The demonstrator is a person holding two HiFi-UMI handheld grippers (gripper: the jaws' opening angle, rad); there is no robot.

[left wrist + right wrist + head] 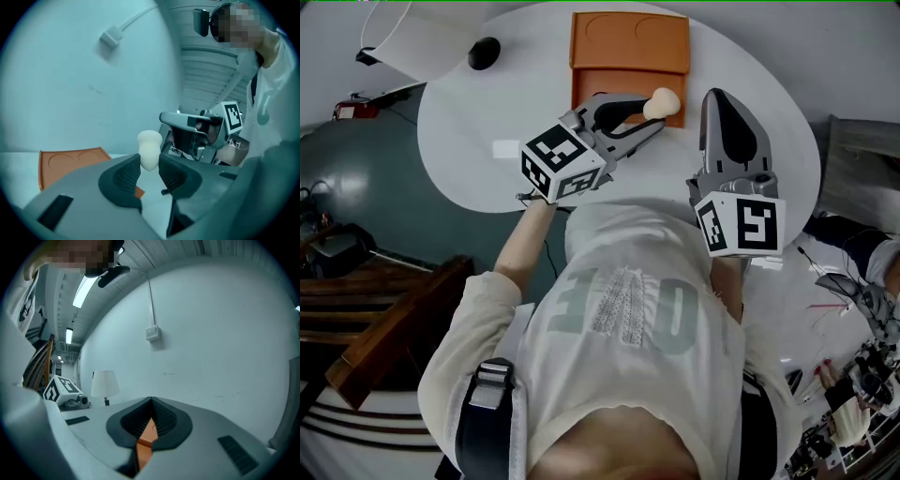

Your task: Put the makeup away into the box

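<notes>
A cream, egg-shaped makeup sponge [662,102] is pinched at its narrow end by my left gripper [654,117], which holds it in the air above the front edge of the orange box [628,42]. In the left gripper view the sponge [149,150] stands upright between the ribbed pads, with the orange box [70,164] lying open behind it, two round recesses in its lid. My right gripper [719,94] hovers to the right of the box, its jaws together and nothing in them. In the right gripper view its tips [151,401] meet, with a strip of the orange box [145,446] showing below.
The box lies on a round white table [487,141]. A lamp with a white shade [412,42] and a black base [484,52] stands at the table's far left. A small white card [506,148] lies near the left gripper. Dark wooden furniture [394,328] stands on the floor at left.
</notes>
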